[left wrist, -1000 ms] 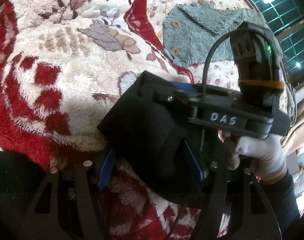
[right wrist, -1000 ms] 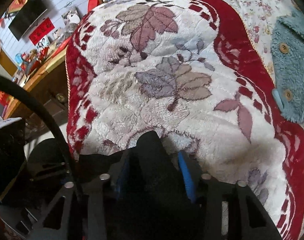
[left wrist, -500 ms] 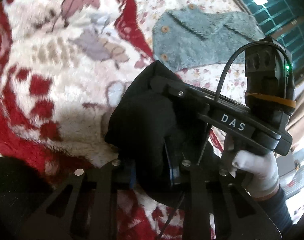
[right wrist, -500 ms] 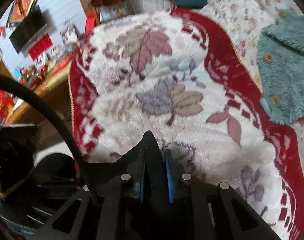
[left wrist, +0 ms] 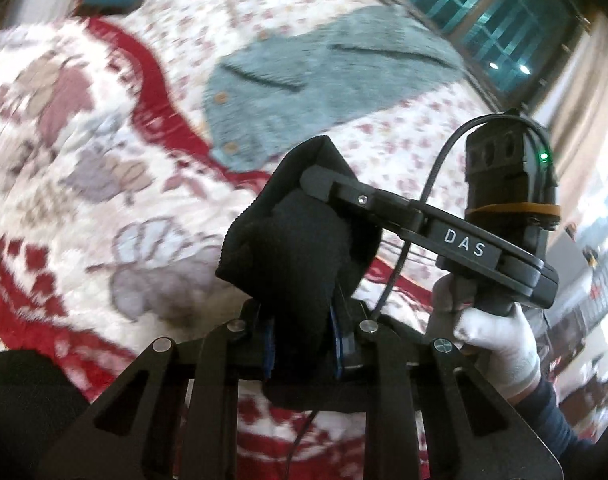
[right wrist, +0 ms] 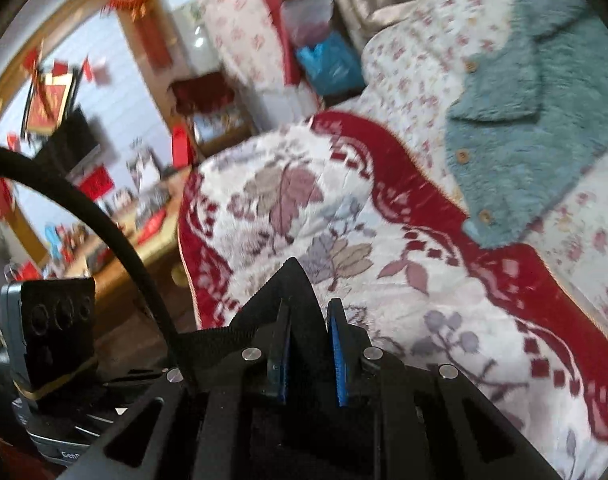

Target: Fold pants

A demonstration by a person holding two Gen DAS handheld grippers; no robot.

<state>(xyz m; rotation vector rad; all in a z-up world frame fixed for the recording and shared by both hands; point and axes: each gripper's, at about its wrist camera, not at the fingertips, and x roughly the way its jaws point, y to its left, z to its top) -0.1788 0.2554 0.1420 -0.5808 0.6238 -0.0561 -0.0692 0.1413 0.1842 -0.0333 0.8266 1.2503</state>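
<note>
The black pants [left wrist: 300, 240] are bunched and lifted above the bed. My left gripper [left wrist: 302, 338] is shut on a thick wad of the pants. My right gripper [right wrist: 307, 344] is shut on a pointed corner of the pants [right wrist: 292, 292]; in the left wrist view its body [left wrist: 455, 244] reaches into the cloth from the right, held by a white-gloved hand [left wrist: 491, 332]. Both grippers hold the cloth close together. Most of the pants hang hidden below the grippers.
A red and white leaf-pattern blanket [left wrist: 64, 152] covers the bed under the grippers. A teal fleece cardigan [left wrist: 315, 76] lies on the floral sheet [right wrist: 415, 60] beyond it. Cluttered furniture [right wrist: 116, 208] stands past the bed's edge on the left.
Both grippers have closed on the pants and lifted them up off the blanket. The views have tilted up, showing more of the cardigan and the room.
</note>
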